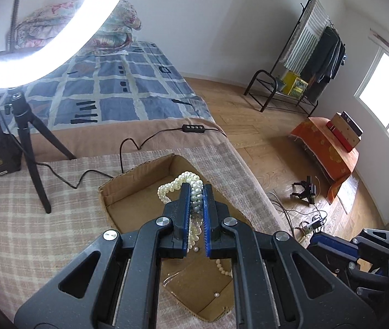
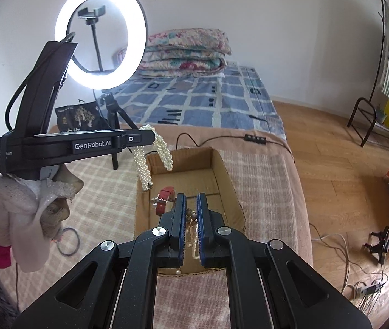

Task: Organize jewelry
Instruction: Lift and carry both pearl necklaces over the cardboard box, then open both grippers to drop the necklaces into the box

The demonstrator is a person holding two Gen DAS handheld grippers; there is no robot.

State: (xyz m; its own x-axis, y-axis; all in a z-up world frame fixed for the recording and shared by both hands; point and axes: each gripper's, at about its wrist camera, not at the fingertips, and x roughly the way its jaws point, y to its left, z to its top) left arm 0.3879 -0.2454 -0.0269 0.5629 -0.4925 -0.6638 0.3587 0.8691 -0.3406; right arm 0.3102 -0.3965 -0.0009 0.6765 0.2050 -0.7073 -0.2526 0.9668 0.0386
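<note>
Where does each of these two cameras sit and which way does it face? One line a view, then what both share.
Left wrist: on the left gripper, looking along its fingers, shut on a pearl necklace above the cardboard box; right gripper at the edge.
Right wrist: on the right gripper, low at the box, shut on a brown-bead strand; gloved left hand visible.
Shared: box, pearls, ring light, bed.

A: The pearl necklace is creamy white, the cardboard box plain brown.
B: And the watch strap is red; the table cloth is pink-and-cream plaid, the bed quilt blue-checked.
</note>
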